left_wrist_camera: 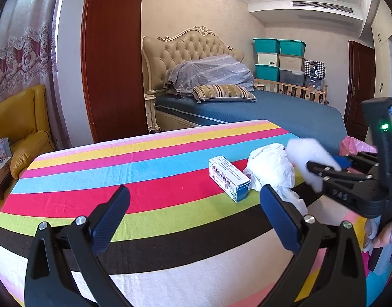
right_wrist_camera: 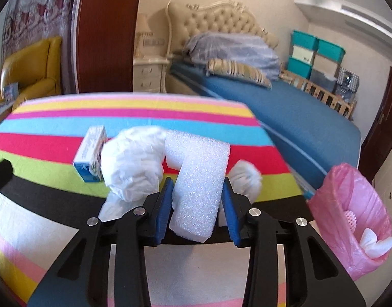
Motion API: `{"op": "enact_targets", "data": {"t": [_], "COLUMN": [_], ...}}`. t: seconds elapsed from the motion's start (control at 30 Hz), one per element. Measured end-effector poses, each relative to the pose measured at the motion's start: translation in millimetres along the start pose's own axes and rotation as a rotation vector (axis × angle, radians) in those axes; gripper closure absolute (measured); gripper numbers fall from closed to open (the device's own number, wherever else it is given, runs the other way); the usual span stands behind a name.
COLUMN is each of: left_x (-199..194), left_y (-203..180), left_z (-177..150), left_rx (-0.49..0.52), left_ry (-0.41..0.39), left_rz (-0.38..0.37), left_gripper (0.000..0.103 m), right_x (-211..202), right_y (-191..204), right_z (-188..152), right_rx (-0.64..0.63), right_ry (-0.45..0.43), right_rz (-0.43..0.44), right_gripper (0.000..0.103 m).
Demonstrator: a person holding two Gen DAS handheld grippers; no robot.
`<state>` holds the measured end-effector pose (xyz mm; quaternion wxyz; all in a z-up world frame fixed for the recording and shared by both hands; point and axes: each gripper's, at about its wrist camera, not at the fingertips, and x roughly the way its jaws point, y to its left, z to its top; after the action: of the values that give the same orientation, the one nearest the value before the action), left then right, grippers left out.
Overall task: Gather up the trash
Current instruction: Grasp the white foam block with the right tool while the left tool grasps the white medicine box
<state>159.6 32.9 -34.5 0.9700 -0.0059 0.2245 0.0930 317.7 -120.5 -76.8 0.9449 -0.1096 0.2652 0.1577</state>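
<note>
Black linkage arms with blue pads fill the bottom of the right wrist view, where the right gripper point(right_wrist_camera: 198, 204) has its jaws drawn in on a white foam piece point(right_wrist_camera: 198, 179); both pads press against the foam's sides, so it is gripped, with the foam's near end sticking back between the arms and its far end curving up and left over the striped cloth point(right_wrist_camera: 42, 138). Just left of the foam, touching it, sits a crumpled white paper wad point(right_wrist_camera: 131, 163), and a second, smaller white wad point(right_wrist_camera: 247, 179) shows just beyond the right pad. A small blue-and-white carton point(right_wrist_camera: 91, 153) lies on its side against the left edge of the larger wad. Off the cloth's right edge stands a bin lined with a pink bag point(right_wrist_camera: 349, 220), with white scraps and a pale netted piece already inside. In the left wrist view the left gripper point(left_wrist_camera: 193, 217) hangs over the cloth with its jaws spread wide and nothing between the pads; the carton point(left_wrist_camera: 229, 179) lies ahead of it, nearer the right pad, and the paper wad point(left_wrist_camera: 270, 168) is beside that pad's tip. Farther right in that view, the right gripper point(left_wrist_camera: 321, 171) shows side-on with the foam point(left_wrist_camera: 308, 153) clamped in its tips. A blue-covered bed point(left_wrist_camera: 285, 110) stands behind.
</note>
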Motion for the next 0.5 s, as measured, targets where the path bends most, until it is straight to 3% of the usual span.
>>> {"op": "enact_targets", "data": {"t": [0.2, 0.37, 0.5], "left_x": [3, 17, 44], "left_y": [-2, -5, -3], "left_z": [1, 5, 14], "left_rx": [0.010, 0.022, -0.043], "left_ry": [0.015, 0.077, 0.130], "left_rz": [0.004, -0.002, -0.008], "left_gripper": [0.005, 0.005, 0.005], "right_x": [-25, -33, -41], "right_y": [-21, -29, -28], "right_z": [-5, -9, -13], "right_rx": [0.110, 0.137, 0.118], "right_ry": [-0.118, -0.125, -0.124], "right_rz": [0.007, 0.020, 0.009], "right_gripper": [0.066, 0.066, 0.066]}}
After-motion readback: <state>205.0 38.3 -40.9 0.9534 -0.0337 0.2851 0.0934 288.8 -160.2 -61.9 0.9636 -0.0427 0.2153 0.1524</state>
